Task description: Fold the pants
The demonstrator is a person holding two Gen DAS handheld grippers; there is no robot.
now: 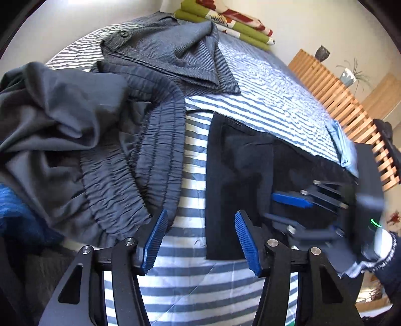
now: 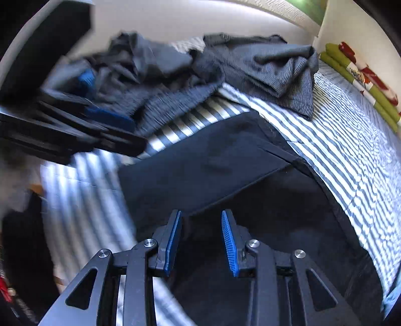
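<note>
left tongs (image 1: 199,240): apart, empty, tilted down | right tongs (image 2: 201,242): narrower gap, empty, tilted down

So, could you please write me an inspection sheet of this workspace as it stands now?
Surface: blue-and-white striped bedspread, bare in front of the left claw.
Job's things: black folded pants lying flat on the bedspread.
Clutter: crumpled dark grey garment with a gathered elastic waistband; grey ribbed garment with a button; green, red and white folded blanket by the wall.
Grippers: left claw open over the bedspread, holding nothing; right claw open over the black pants, nothing between its pads.
Cables: nothing seen.
Surroundings: slatted wooden rack with a dark vase and a potted plant; white wall.
</note>
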